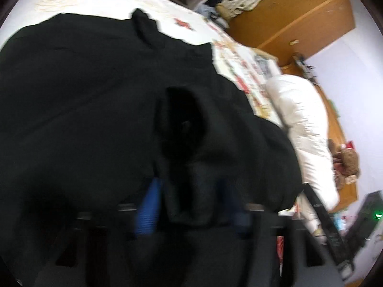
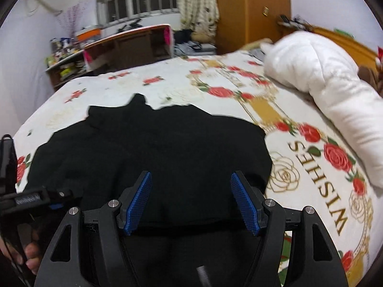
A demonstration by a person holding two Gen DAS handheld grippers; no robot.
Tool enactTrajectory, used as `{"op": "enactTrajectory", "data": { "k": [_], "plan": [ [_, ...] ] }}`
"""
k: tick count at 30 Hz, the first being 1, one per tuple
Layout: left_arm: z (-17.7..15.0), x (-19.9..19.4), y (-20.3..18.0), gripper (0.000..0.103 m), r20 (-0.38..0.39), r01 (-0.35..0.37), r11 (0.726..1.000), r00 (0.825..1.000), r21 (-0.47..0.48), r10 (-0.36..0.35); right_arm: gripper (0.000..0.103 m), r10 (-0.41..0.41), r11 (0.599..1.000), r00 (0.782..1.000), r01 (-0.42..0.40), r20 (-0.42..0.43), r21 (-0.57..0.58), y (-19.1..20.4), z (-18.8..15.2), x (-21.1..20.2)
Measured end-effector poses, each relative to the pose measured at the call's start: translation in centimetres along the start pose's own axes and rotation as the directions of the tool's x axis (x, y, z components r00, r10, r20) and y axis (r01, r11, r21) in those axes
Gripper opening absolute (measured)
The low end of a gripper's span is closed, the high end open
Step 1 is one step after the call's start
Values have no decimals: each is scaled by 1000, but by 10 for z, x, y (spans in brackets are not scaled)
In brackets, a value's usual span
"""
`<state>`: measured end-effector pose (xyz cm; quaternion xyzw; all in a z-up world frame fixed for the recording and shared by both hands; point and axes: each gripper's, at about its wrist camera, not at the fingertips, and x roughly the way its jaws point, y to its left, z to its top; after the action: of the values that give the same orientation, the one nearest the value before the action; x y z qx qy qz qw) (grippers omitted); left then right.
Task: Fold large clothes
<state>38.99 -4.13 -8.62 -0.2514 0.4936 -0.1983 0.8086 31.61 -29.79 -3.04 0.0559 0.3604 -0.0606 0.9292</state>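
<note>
Left wrist view tilted, pressed close over black garment (image 1: 83, 100), right wrist view level, farther back, both sharing bed (image 2: 167, 83)

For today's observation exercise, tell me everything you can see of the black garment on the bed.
The black garment is large, dark and soft-looking, spread mostly flat on the rose-printed bedspread, its far edge uneven with a small raised peak. Detail is lost in the blackness. In the left wrist view a bunched fold of it lies between the left gripper's blue pads, which look to be closing on it. The right gripper hangs open over its near edge, holding nothing.
</note>
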Motion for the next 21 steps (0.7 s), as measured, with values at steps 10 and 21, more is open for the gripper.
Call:
{"op": "enactTrajectory", "data": {
  "k": [10,21],
  "plan": [
    [32,-61,6,9,211,-201,973,962,109,175,69,142,986,990,-142,10,90,-47,26,14],
    [18,-58,54,9,184,-246,969,953,3,241,43,204,978,966,-206,-156,-2,-15,20,82]
  ]
}}
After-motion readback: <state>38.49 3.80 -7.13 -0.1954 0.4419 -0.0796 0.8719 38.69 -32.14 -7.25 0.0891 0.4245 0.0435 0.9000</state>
